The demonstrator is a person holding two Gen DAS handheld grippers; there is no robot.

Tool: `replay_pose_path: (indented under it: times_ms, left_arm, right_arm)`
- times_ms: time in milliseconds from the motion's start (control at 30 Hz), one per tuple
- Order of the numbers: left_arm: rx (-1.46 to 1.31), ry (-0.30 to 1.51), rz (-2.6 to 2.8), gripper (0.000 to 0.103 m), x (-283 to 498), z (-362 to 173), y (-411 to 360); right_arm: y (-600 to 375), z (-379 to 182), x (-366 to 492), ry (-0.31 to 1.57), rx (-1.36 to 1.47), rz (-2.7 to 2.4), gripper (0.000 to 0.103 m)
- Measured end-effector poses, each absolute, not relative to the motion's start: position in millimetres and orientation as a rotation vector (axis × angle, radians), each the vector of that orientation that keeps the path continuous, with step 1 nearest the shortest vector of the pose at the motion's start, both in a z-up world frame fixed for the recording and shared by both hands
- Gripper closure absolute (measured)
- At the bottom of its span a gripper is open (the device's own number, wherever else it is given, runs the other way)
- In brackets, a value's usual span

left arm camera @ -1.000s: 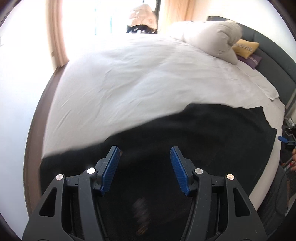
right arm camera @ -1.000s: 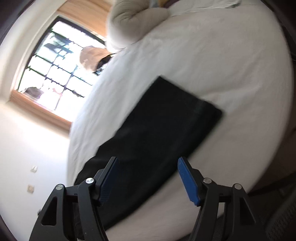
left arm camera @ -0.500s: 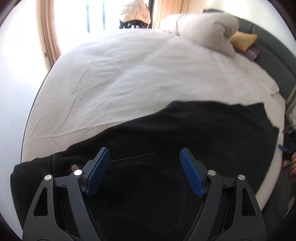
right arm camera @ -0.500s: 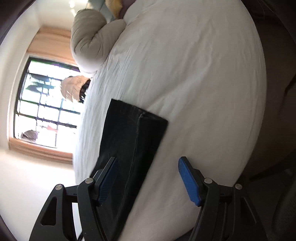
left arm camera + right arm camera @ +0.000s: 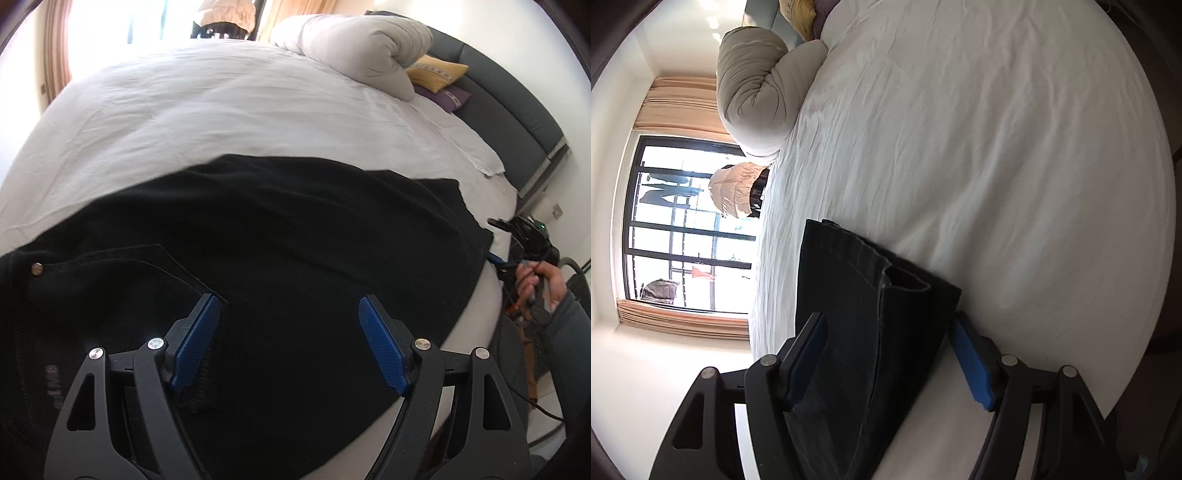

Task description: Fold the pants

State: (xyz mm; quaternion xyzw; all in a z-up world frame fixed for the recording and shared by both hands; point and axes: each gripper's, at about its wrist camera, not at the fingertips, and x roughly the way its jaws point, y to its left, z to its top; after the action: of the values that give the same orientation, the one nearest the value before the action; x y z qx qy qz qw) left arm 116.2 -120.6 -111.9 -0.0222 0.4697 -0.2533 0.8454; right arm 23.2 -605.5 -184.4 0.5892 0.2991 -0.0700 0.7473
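Black pants (image 5: 295,236) lie flat along near edge of bed (image 5: 221,110), legs stacked, prob. so 1 fold takes both. Left gripper (image 5: 288,339) hovers low over waist end w/ pocket, jaws wide, holding nothing. Right gripper (image 5: 890,358) rolled sideways, wide, straddling hem end, not yet closed.

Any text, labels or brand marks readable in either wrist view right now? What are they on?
No text can be read in either view.
Pale mark on the black pants, near the waist by the left gripper: too blurred to read.
Patterned band on the yellow pillow: no letters legible.
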Motion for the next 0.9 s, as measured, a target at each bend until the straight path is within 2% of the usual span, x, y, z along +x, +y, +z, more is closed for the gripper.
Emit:
replay_pose_path:
  times_ms: [400, 600, 700, 800, 900]
  left_arm:
    - [-0.079, 1.001, -0.574, 0.026, 104, -109, -123]
    - [-0.076, 1.004, -0.597, 0.026, 101, -106, -125]
    - [-0.077, 1.010, -0.602, 0.026, 99, -106, -124]
    - [-0.087, 1.021, -0.602, 0.026, 98, -108, -124]
    - [-0.128, 1.032, -0.597, 0.026, 99, -108, -120]
  right_arm:
    - [-604, -181, 28, 0.638, 1.311, -0.188, 0.032]
    - [-603, -182, 32, 0.661, 1.289, -0.206, 0.051]
    - [-604, -185, 32, 0.672, 1.294, -0.208, 0.066]
    - [-603, -188, 34, 0.687, 1.289, -0.200, 0.085]
    - [-603, -189, 33, 0.673, 1.283, -0.194, 0.090]
